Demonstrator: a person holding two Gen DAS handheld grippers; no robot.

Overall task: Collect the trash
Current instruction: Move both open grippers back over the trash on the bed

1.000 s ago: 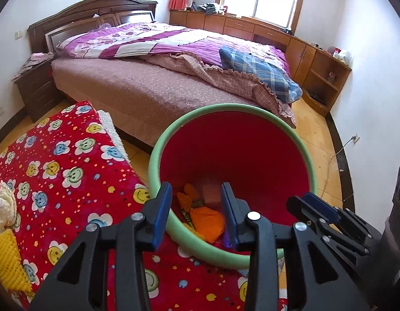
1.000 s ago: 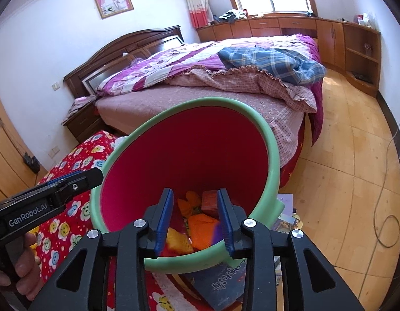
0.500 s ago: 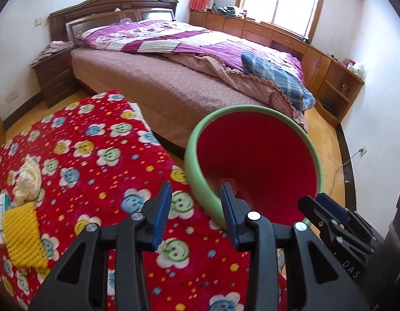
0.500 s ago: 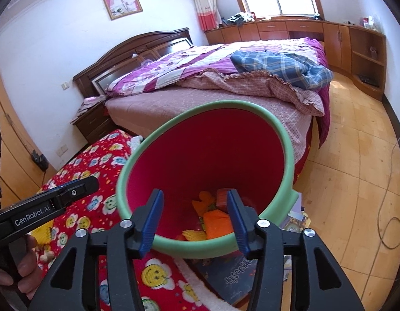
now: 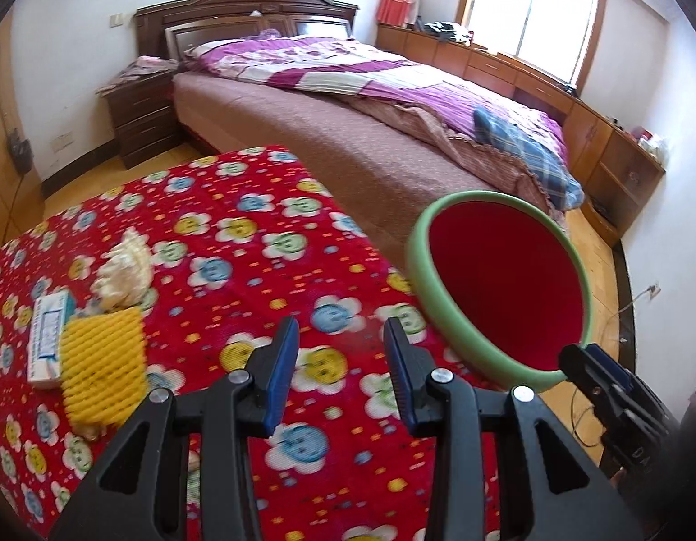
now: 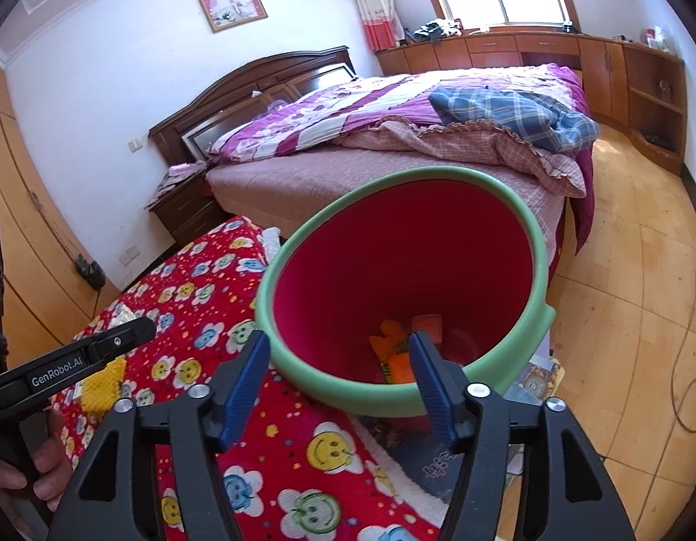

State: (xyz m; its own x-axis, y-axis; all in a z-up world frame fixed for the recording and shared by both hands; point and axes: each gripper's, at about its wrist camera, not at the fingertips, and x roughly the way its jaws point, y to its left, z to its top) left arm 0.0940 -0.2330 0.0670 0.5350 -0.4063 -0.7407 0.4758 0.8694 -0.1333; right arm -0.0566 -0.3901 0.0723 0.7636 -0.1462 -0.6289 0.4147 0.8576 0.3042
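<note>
Turning toward the next piece of trash is the step in hand. The left gripper (image 5: 341, 369), at lower centre of its view, has its fingers partly apart with nothing between them, over the red flowered cloth (image 5: 240, 243). The remaining trash lies at the left edge of that view: a yellow foam net (image 5: 102, 363), a small white box (image 5: 48, 338) touching its left side, and a crumpled cream wrapper (image 5: 125, 272) just above. The bin (image 6: 303, 378), red inside with a green rim, stands at the cloth's right edge; orange scraps (image 6: 395, 360) lie at its bottom. The right gripper (image 6: 336, 387) is at the bin's near rim, jaws opening and empty.

Next move, as a judgement: carry the left gripper across to the foam net, widen the fingers, close on its edge.
</note>
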